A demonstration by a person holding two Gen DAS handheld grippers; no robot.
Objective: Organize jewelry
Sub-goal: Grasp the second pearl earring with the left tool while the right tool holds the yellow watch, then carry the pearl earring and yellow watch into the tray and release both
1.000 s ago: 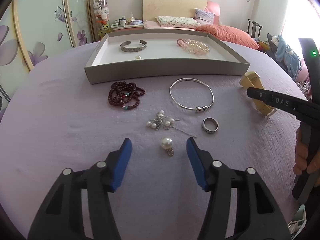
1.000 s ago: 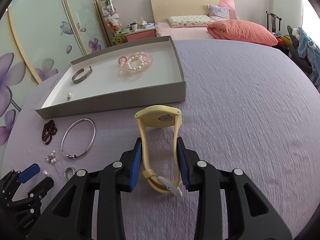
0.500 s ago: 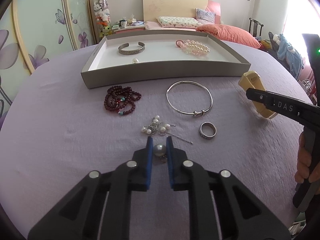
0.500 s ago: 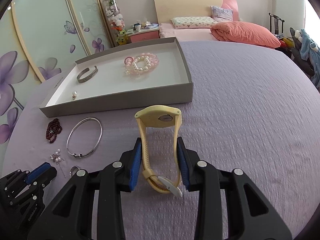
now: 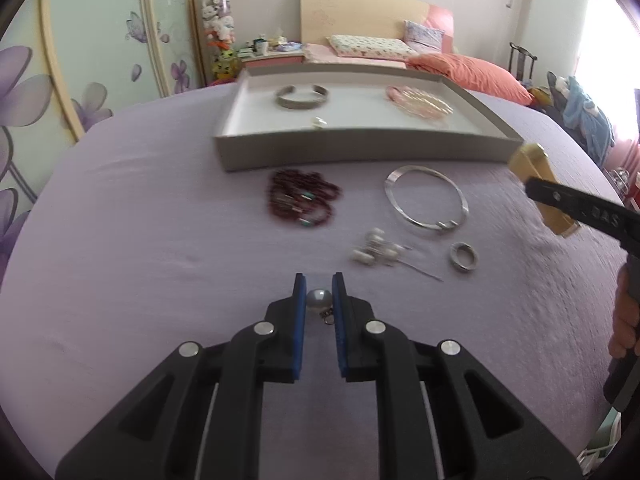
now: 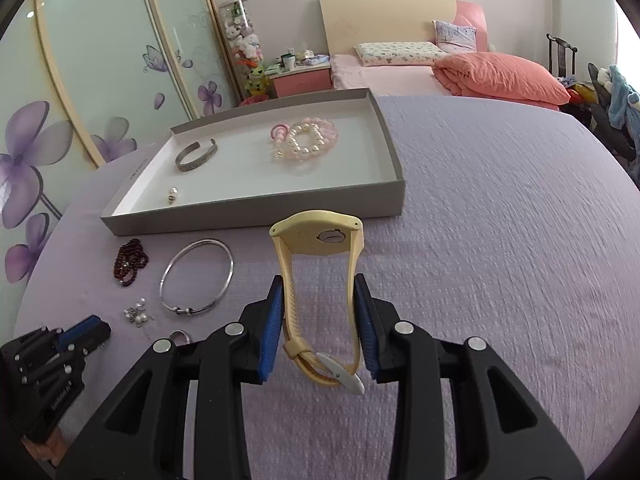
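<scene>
Left hand-held gripper (image 5: 319,294) pinches a round, glossy white pearl pendant (image 5: 319,299); right hand-held gripper (image 6: 319,320) clamps a pale-yellow rubbery watch (image 6: 320,276).

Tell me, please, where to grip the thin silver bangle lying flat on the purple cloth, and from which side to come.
Grip the thin silver bangle across its wire rim, from above, one finger inside the loop and one outside. It lies flat, so a level approach finds no edge. Choose the plain arc near the grey tray, away from the clasp and the pearl cluster.
</scene>
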